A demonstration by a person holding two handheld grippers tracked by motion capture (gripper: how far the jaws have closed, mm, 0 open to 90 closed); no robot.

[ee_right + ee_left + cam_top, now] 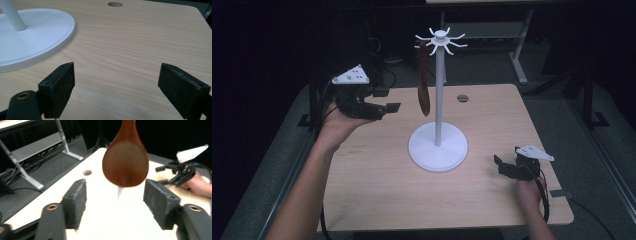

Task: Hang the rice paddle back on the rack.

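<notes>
A wooden spoon [423,85] hangs bowl-down from a hook at about nine o'clock on the crown of a white rack [438,142], which stands mid-tabletop [377,185]. The spoon hangs beside the pole, apart from it. The risk, as I judge it: the spoon sits on an open-ended hook, so a brush from the left gripper [384,107] as it draws away could swing it or slip it off, and a knock against the thin pole could rock the rack on its base. The left gripper floats at nine o'clock of the spoon, its jaws wide and holding nothing; in the left gripper view the spoon's bowl [125,160] hangs beyond the pads, touching neither. The right gripper [501,165] rests at four o'clock of the base, jaws wide open and empty over bare wood.
</notes>
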